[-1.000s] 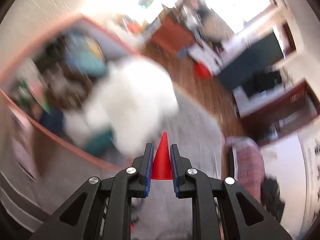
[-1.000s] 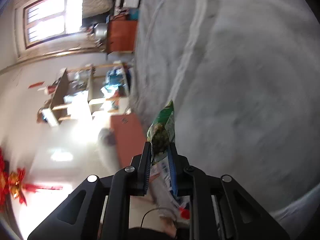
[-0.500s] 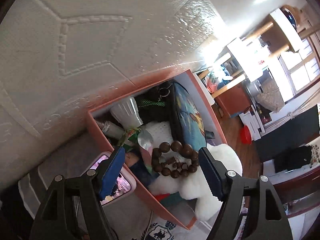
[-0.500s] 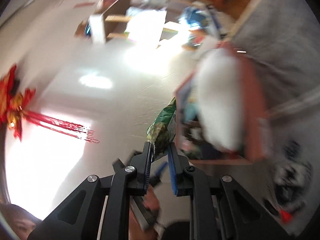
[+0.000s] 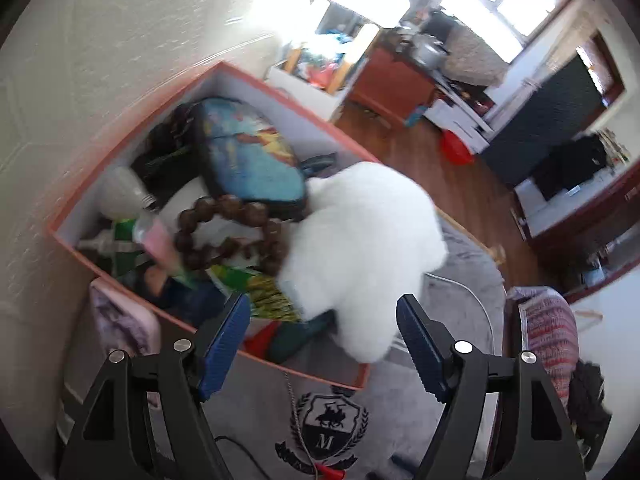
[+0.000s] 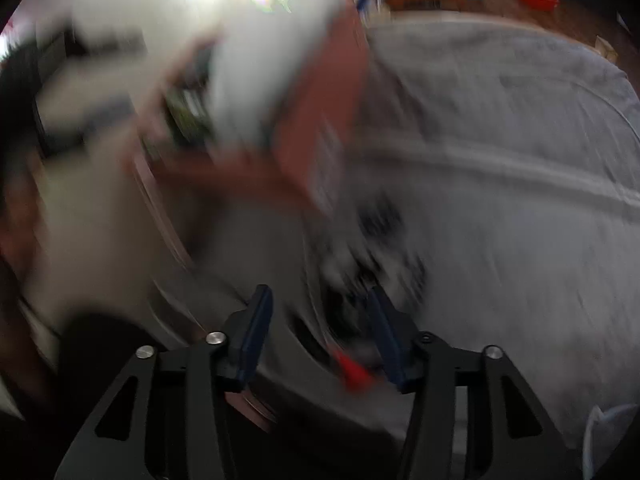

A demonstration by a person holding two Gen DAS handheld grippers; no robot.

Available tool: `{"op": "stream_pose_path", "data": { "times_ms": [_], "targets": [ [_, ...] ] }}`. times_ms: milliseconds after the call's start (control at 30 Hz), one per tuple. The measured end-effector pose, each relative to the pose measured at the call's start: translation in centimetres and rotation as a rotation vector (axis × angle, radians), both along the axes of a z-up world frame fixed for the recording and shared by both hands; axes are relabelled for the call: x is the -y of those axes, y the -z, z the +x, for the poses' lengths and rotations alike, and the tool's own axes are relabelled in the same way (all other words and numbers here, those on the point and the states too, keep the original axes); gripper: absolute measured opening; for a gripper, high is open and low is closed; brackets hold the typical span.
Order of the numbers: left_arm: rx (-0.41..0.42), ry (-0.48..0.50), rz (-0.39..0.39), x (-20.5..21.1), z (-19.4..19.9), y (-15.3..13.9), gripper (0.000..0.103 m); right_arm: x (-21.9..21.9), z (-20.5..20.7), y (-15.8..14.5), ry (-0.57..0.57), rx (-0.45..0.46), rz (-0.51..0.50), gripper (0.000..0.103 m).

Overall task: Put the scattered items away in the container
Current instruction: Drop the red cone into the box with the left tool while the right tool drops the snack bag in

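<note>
The left gripper (image 5: 323,316) hangs above the orange-rimmed cardboard box (image 5: 132,120), jaws spread with nothing between them. Inside lie a fluffy white plush toy (image 5: 368,240) and brown wooden beads (image 5: 232,236). The right gripper (image 6: 320,320), blurred, has its jaws opening, seemingly empty.

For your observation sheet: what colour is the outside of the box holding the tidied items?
The box is salmon-orange outside; clearest in the left wrist view.

The orange box (image 5: 256,360) is crowded: a white plush toy (image 5: 360,248) overhangs its near corner, and wooden beads (image 5: 232,232) and a blue pouch (image 5: 252,160) fill the centre. Open grey blanket (image 6: 500,160) lies beside the box.
</note>
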State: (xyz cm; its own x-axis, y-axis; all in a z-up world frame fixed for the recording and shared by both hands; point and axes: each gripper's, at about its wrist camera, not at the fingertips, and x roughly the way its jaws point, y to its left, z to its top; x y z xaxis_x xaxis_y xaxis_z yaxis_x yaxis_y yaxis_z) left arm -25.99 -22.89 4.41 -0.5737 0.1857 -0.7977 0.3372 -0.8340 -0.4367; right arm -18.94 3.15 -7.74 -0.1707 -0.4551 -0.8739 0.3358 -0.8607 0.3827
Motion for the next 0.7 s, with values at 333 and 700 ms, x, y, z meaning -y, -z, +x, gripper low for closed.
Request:
{"op": "stream_pose_path", "data": {
  "times_ms": [333,700],
  "targets": [
    [0.051,-0.065,0.013,1.4,0.2,1.7,0.075,3.1,2.7,9.9,-0.156,0.142,0.153,0.035],
    [0.143,0.122,-0.062,-4.5,-1.7,3.4,0.075,-4.3,2.0,-7.0,0.132,-0.134,-0.089,0.035]
  ]
}}
